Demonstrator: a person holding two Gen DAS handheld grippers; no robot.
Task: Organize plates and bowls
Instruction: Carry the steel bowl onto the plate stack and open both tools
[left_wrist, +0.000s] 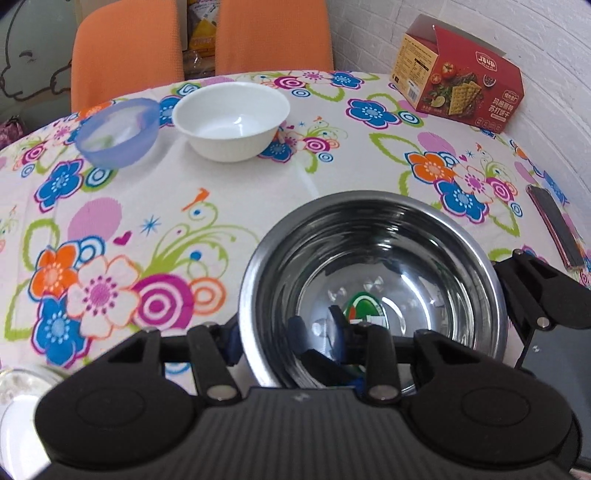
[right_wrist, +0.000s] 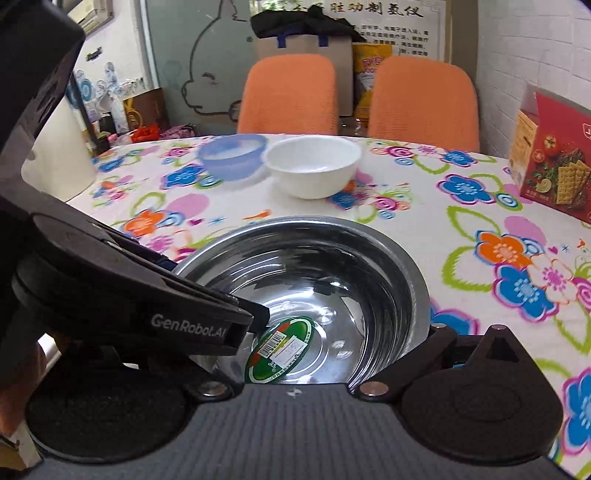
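Left gripper (left_wrist: 291, 343) pinches the steel bowl (left_wrist: 373, 291) rim; right gripper's (right_wrist: 428, 343) clamp state I cannot tell; lift level, then nest toward the white bowl (left_wrist: 231, 120).

Steel bowl (right_wrist: 306, 291) sits nearest; left gripper (right_wrist: 207, 314) apparently grips its rim; white bowl (right_wrist: 313, 166) beyond.

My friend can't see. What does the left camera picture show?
A hand-held gripper pinches the near rim of a shiny steel bowl on a flowery tablecloth. Farther back sit a white bowl and a blue bowl.
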